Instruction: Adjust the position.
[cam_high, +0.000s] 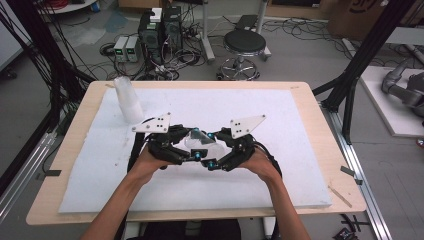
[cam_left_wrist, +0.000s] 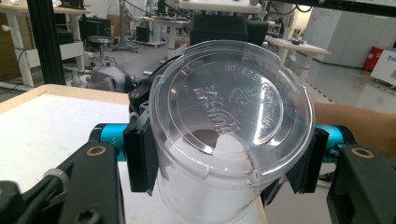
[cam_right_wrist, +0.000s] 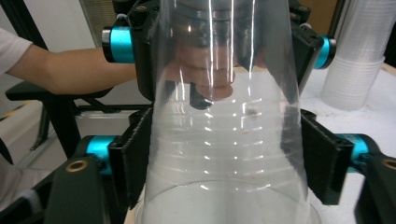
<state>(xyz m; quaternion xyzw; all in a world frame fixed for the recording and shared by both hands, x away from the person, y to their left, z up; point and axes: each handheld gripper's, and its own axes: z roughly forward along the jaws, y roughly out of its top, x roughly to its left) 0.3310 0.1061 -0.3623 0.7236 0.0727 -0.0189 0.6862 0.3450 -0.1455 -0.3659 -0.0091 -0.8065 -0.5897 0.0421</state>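
High view: clear plastic cup (cam_high: 200, 141) held betw. left gripper (cam_high: 186, 150) & right gripper (cam_high: 216, 150), table center; cup stack (cam_high: 127, 99) at 10 o'clock, open room all round.
Left gripper view: jaws pinch cup (cam_left_wrist: 224, 135) near base. Thin, light, slick, prob. crushable.
Right gripper view: pads (cam_right_wrist: 322, 158) clamp cup wall (cam_right_wrist: 224, 154) near rim; grip gently.

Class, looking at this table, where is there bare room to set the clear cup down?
The white mat lies bare right of the tools, and along its near edge. Crowded: the far-left corner with the cup stack, and the middle, where both tools hold the clear cup.
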